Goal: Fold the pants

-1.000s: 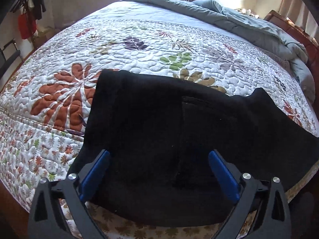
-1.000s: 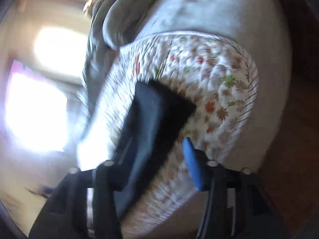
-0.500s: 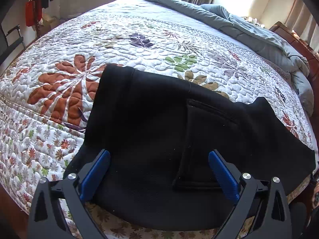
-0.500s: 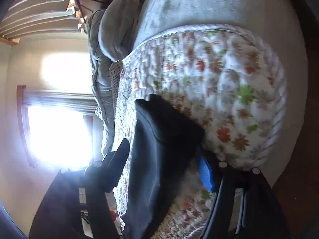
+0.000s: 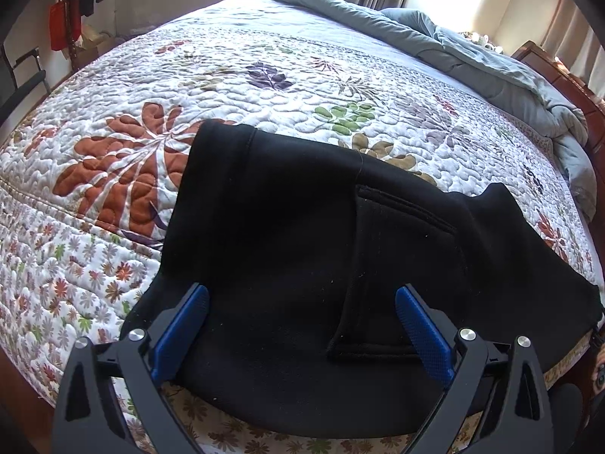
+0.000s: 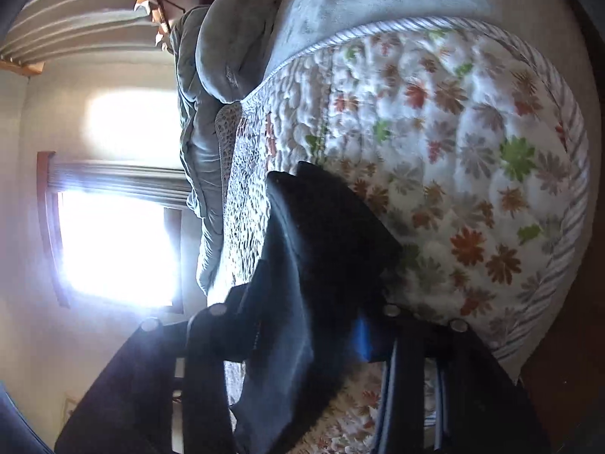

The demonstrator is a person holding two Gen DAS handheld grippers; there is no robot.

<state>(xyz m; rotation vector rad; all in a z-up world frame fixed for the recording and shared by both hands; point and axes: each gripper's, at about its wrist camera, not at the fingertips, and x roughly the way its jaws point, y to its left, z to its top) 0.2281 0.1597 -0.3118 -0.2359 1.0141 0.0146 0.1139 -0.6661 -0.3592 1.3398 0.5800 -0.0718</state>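
Black pants (image 5: 283,208) lie folded near the bed's front edge, a back pocket (image 5: 397,265) facing up. My left gripper (image 5: 302,302) hovers just above them, open, its blue pads (image 5: 181,325) apart with only cloth beneath. In the right wrist view, rolled on its side, my right gripper (image 6: 302,321) has the end of the pants (image 6: 332,234) between its fingers. Its jaws are closing, and the cloth fills the gap and touches both fingers. The blue pad (image 6: 363,340) is partly hidden by the cloth.
A quilted floral bedspread (image 5: 264,75) covers the bed. A grey-blue duvet (image 5: 472,60) is bunched along the far right side. A wooden bed frame (image 5: 548,60) shows at the right, and clothes and a red bag (image 5: 62,26) hang at the far left. A bright window (image 6: 113,249) faces the right gripper.
My right gripper moved in onto the end of the pants and its jaws narrowed around the cloth. The left gripper stayed open over the pants.
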